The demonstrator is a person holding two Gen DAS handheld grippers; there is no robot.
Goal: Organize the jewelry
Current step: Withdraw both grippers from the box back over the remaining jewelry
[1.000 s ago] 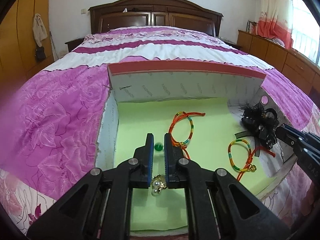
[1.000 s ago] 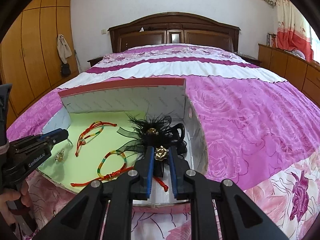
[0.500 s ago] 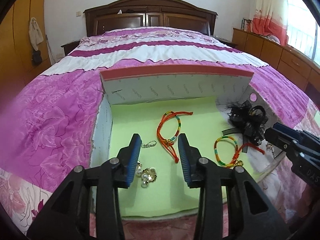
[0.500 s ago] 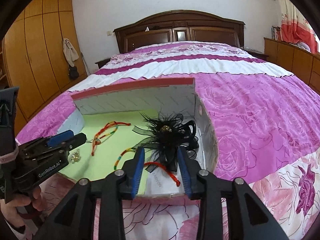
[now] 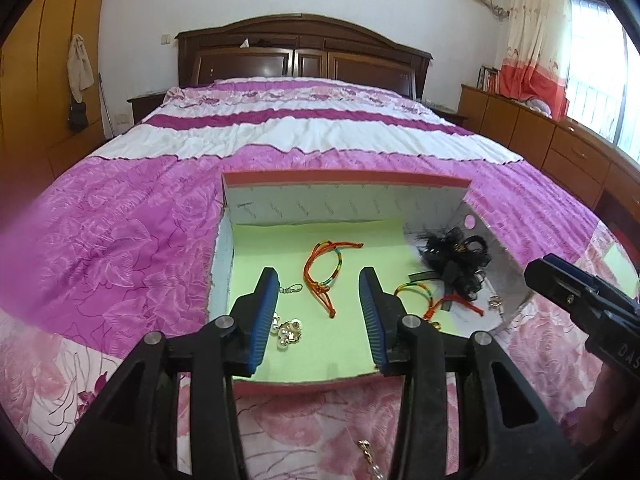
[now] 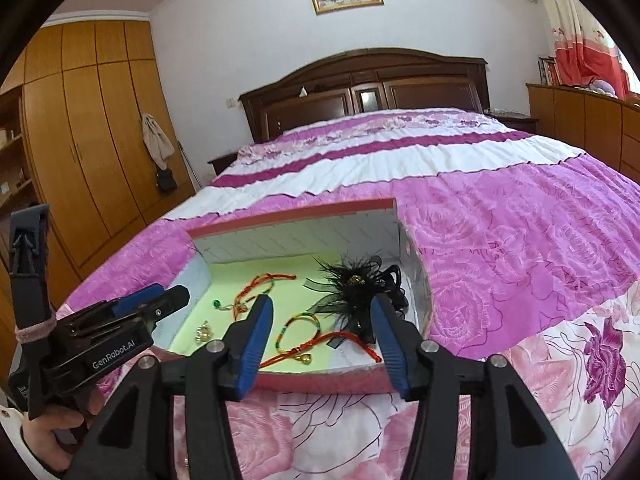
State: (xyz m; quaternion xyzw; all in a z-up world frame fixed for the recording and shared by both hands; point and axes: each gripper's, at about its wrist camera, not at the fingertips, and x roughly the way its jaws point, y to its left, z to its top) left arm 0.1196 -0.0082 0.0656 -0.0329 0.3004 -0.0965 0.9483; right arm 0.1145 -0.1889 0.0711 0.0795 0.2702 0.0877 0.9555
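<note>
Both grippers' jaws newly parted (empty)

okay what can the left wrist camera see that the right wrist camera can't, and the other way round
Only the left wrist view shows a loose gold chain on the bedspread in front of the box, and a small clasp near the box's right wall. Only the right wrist view shows the hand holding the left gripper, and a green bead. Both show the box, two cord bracelets, the black feather clip and the pearl earring, with both grippers' fingers open and empty.
</note>
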